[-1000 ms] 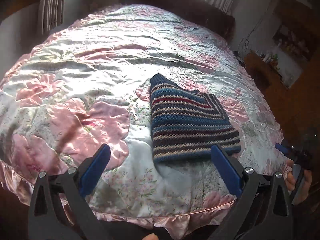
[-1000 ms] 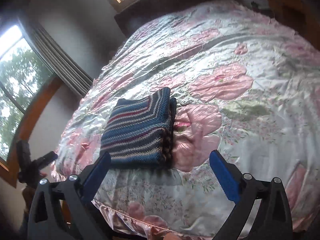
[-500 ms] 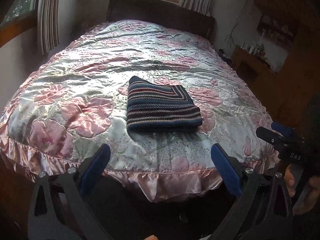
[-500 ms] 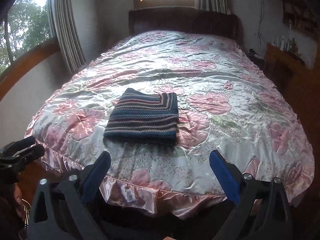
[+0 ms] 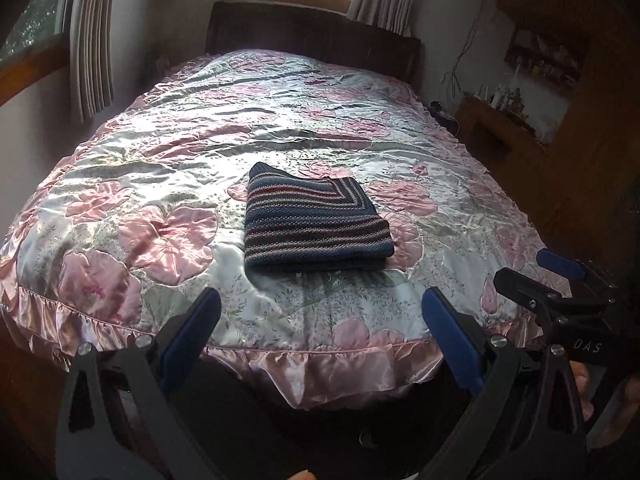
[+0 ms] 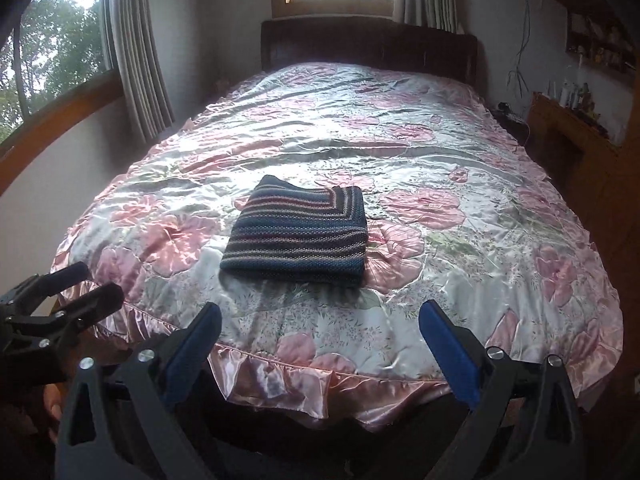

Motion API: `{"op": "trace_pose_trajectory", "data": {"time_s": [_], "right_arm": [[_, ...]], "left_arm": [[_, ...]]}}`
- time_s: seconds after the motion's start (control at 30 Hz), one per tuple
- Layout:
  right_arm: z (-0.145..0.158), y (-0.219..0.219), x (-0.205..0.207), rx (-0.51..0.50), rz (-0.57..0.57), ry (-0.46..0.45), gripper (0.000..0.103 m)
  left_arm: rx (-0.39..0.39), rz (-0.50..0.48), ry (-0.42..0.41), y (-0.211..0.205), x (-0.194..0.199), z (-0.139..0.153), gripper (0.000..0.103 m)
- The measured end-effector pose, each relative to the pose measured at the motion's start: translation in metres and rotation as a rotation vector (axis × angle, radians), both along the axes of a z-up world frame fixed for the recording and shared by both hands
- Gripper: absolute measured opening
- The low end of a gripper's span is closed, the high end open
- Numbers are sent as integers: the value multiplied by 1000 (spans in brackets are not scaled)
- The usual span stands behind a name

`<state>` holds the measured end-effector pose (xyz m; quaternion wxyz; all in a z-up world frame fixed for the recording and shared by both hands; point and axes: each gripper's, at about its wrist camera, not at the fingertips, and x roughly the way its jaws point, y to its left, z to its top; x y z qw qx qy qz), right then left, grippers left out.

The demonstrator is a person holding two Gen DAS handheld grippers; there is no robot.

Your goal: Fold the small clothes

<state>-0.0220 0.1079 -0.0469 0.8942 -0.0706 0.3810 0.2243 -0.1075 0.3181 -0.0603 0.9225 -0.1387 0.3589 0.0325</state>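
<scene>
A striped knit garment (image 5: 314, 226) (image 6: 298, 236) in blue, maroon and cream lies folded into a neat rectangle on the bed, near its foot. My left gripper (image 5: 320, 308) hangs open and empty off the foot of the bed, well short of the garment. My right gripper (image 6: 320, 318) is likewise open with nothing between its blue pads, back from the bed edge. Each gripper shows in the other's view: the right gripper (image 5: 536, 276) at the right side, the left gripper (image 6: 80, 284) at the lower left.
The bed carries a shiny pink floral quilt (image 5: 168, 160) (image 6: 460, 168) with a ruffled edge (image 5: 320, 368). A dark headboard (image 6: 368, 46) and window stand behind it. Curtains (image 6: 140, 60) hang on the left. A wooden cabinet (image 6: 568, 140) with small bottles is on the right.
Both grippers have pulled back and up from the garment to beyond the foot of the bed. The folded garment has stayed in place.
</scene>
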Motion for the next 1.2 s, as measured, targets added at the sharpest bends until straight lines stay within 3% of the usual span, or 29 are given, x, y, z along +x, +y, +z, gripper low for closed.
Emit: {"op": "trace_pose_trajectory", "data": {"time_s": [0.07,0.2,0.67,1.2], "right_arm": [[-3,-4,0,35,9,16,99],[-10,1,1,-15,-7,3,92],[-12,4,8,-42,-19,-18,99],[-13,3,12,-40,-16,-30,99]], "left_arm": [[-3,-2,8,0,1,-2,100],[-11,-4,26,0,4,-9,100],[-13,-4,36,2,11,-11,100],[-7,-5,36,3,14,-10,100]]}}
